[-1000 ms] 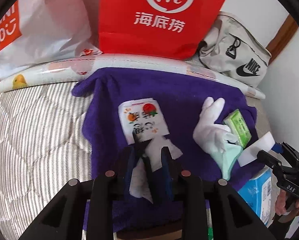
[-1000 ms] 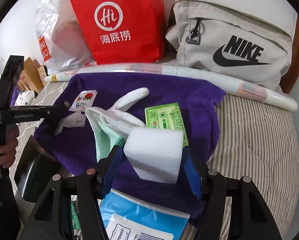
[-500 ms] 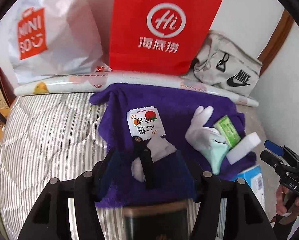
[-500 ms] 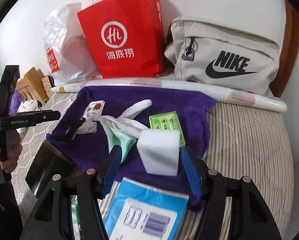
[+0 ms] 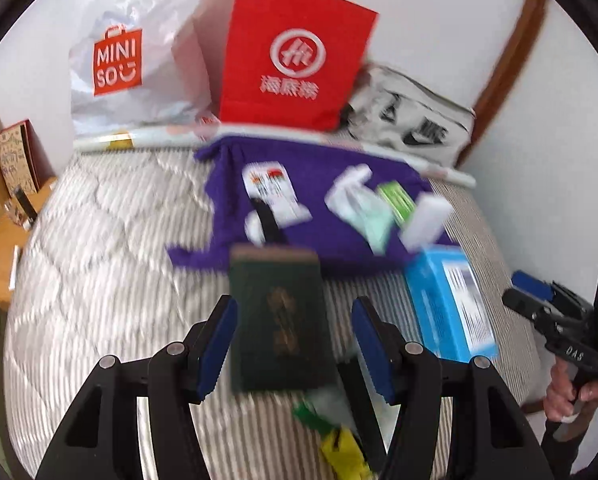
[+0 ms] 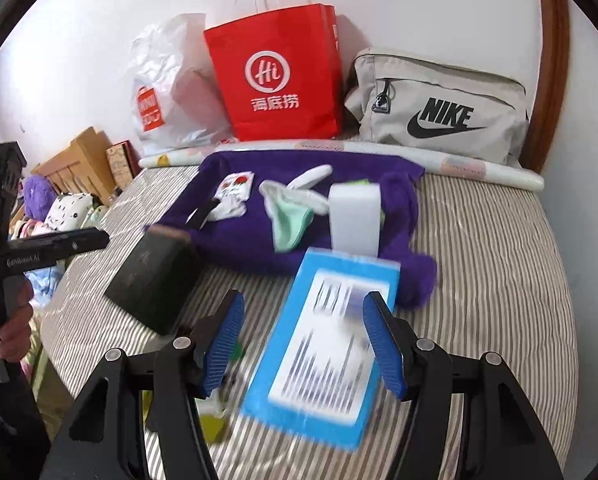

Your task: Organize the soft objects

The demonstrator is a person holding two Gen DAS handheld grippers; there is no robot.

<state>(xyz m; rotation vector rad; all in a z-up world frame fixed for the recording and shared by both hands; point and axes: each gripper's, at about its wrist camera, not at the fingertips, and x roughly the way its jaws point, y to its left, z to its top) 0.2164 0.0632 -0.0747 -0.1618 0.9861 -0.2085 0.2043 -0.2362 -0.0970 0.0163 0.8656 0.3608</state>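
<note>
A purple towel [image 5: 323, 176] [image 6: 235, 236] lies on the striped bed. On it are a white packet with fruit print [image 5: 271, 188] [image 6: 235, 186], a white sock with a black clip [image 5: 259, 220] [image 6: 215, 210], a white glove over mint cloth [image 5: 359, 204] [image 6: 295, 208], a green packet [image 5: 397, 198] and a white sponge block [image 5: 427, 220] [image 6: 355, 216]. My left gripper [image 5: 295, 344] is open and empty above a dark green book [image 5: 279, 320]. My right gripper [image 6: 303, 340] is open and empty above a blue tissue pack [image 6: 323, 344].
A red paper bag [image 6: 279, 76], a white Miniso bag [image 5: 127, 64], a grey Nike bag [image 6: 439, 112] and a rolled mat [image 6: 479, 168] line the wall. The dark book [image 6: 155, 276] lies at the bed's left edge. Green and yellow items [image 5: 335, 436] lie near the front.
Both grippers have pulled back from the towel and opened. The right one let go of the white sponge, which now stands on the towel. The left one let go of the sock.
</note>
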